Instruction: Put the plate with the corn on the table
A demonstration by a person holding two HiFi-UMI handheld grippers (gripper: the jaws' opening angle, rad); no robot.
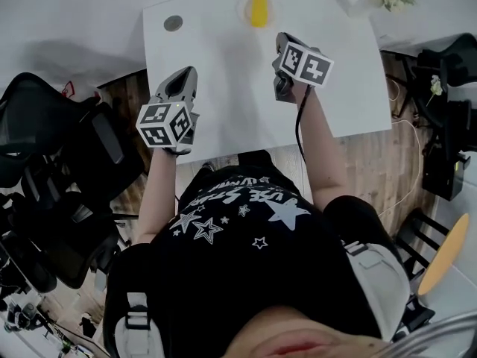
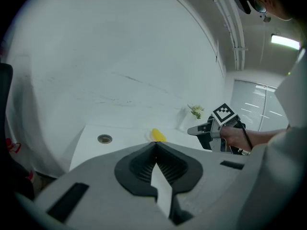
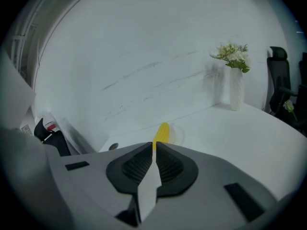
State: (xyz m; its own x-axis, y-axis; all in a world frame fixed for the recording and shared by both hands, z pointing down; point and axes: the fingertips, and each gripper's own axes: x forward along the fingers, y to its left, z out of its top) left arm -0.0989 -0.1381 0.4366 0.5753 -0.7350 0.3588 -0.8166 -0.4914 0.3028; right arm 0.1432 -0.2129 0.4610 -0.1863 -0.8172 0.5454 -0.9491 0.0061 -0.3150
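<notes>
The person is wearing a black short-sleeved T-shirt [image 1: 253,259] printed with white stars and lettering, grey straps [image 1: 139,323] showing at seven and four o'clock, while the grey left gripper [image 1: 186,73] and right gripper [image 1: 284,39] are each bearing a black-and-white marker cube [image 1: 165,124], a black cable [image 1: 297,125] trailing from the right.

Corn [image 1: 258,9] on plate [image 1: 241,10] at far edge of table [image 1: 246,88], round disc [image 1: 173,23] to its left, flower vase [image 3: 236,90] farther right
</notes>
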